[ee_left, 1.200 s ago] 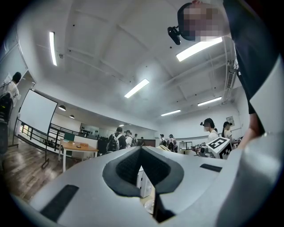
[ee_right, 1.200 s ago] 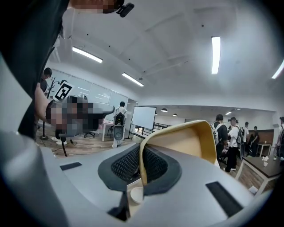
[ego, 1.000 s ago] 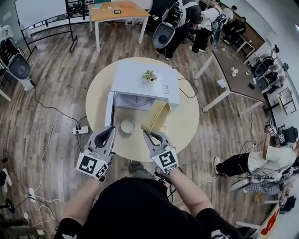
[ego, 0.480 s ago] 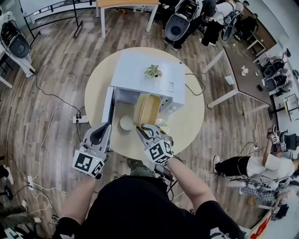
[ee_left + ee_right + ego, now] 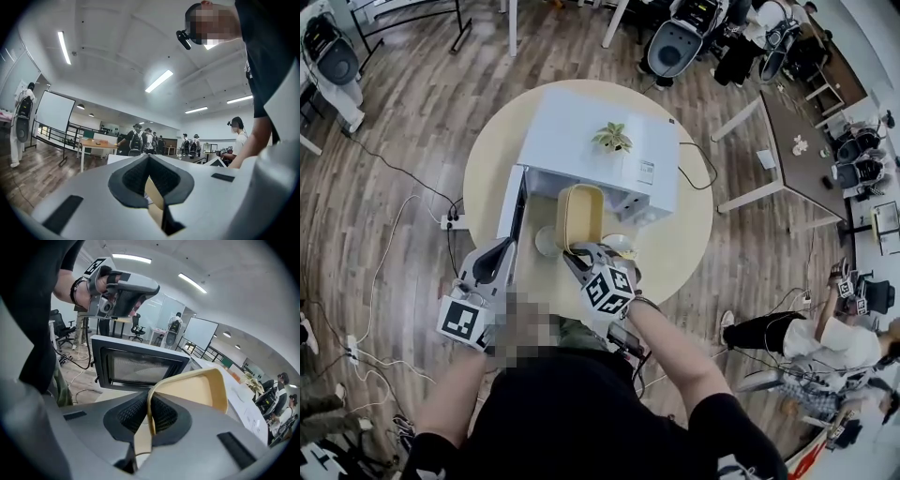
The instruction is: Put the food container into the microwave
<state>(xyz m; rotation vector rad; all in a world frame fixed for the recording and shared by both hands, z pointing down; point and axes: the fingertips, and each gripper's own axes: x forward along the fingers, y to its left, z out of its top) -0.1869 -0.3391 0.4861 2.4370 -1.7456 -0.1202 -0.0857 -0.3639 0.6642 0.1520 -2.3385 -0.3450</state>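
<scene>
In the head view, our right gripper (image 5: 576, 251) holds a beige, rounded-rectangular plastic food container (image 5: 579, 214) just in front of the open white microwave (image 5: 600, 145) on the round table (image 5: 680, 248).

In the left gripper view, our left gripper (image 5: 149, 157) is empty, its tips together.

In the right gripper view, the pads pinch the container's thin wall, and its smooth hollow inside shows.
</scene>
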